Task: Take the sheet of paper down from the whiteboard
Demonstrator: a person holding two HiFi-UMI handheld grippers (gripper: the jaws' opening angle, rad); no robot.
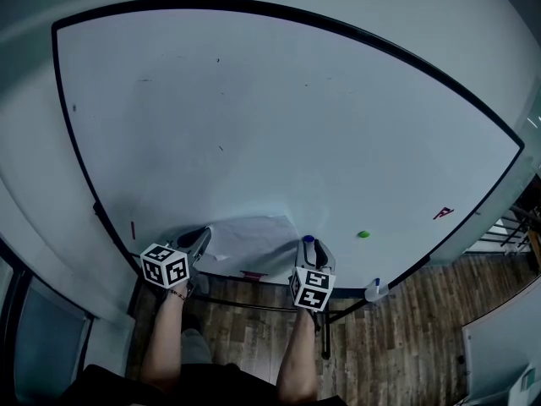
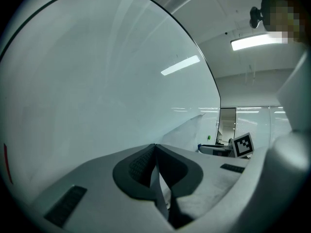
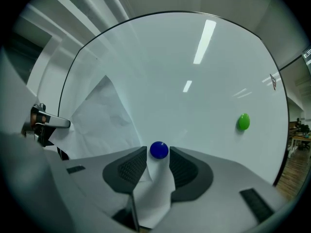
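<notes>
The white sheet of paper [image 1: 254, 242] hangs at the bottom edge of the whiteboard [image 1: 279, 117]. My left gripper [image 1: 201, 242] is shut on the sheet's left corner; in the left gripper view the paper [image 2: 187, 132] runs out from between the closed jaws [image 2: 155, 147]. My right gripper [image 1: 309, 245] is at the sheet's right corner. In the right gripper view a round blue magnet [image 3: 159, 150] sits on the board between its fingertips with a thin gap at each side. The paper [image 3: 104, 115] bulges away from the board to the left, and its corner lies between the jaws.
A green magnet [image 1: 363, 234] sticks to the board right of the sheet, also in the right gripper view [image 3: 243, 122]. A red mark [image 1: 444, 213] is further right. A small bottle [image 1: 376, 290] stands on the board's tray. Wooden floor [image 1: 406, 345] lies below.
</notes>
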